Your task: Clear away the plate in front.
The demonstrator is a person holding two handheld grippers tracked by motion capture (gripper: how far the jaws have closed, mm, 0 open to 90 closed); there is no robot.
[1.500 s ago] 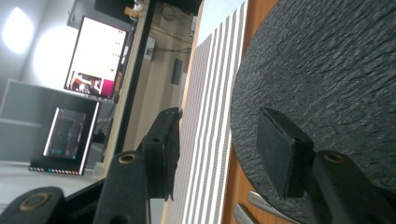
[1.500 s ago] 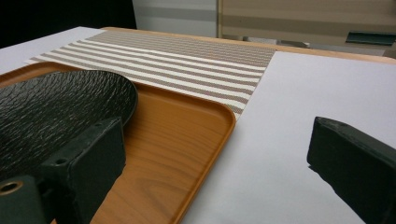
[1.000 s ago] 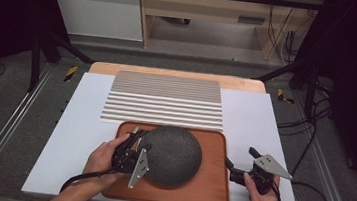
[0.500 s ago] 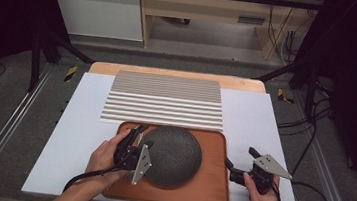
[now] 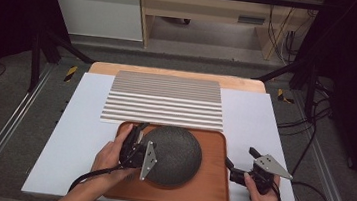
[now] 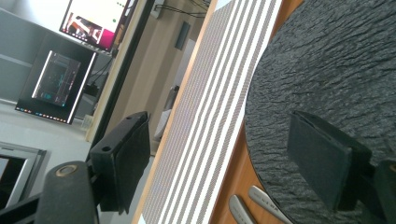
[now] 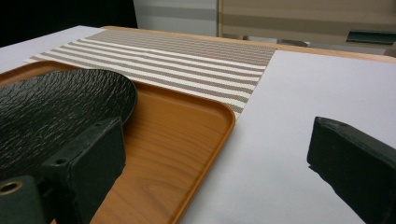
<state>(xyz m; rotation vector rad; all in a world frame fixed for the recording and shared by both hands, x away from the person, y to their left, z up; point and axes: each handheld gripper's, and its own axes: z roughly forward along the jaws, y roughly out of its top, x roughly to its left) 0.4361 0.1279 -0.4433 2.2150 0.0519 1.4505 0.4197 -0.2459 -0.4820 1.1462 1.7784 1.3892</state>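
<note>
A dark, rough-textured round plate point(image 5: 175, 155) lies on a brown wooden tray point(image 5: 209, 192) at the near edge of the table. My left gripper point(image 5: 137, 132) is at the plate's left rim. Its jaws have just been opening and now stand apart. In the left gripper view one pad point(image 6: 322, 158) hovers over the plate point(image 6: 336, 70) and the other pad point(image 6: 123, 158) is off to the side, with the rim between them and neither pressing. My right gripper point(image 5: 240, 156) is open just right of the tray, astride its right rim point(image 7: 219, 116).
A striped brown-and-white placemat point(image 5: 164, 101) lies beyond the tray on the white table sheet point(image 5: 255, 118). Metal utensil handles point(image 6: 254, 203) poke out from under the plate on the tray. Cables trail from both grippers toward the near edge.
The left gripper's jaws have spread wider at the plate's left rim, and that hand has shifted slightly away from me. The right gripper has stayed where it was.
</note>
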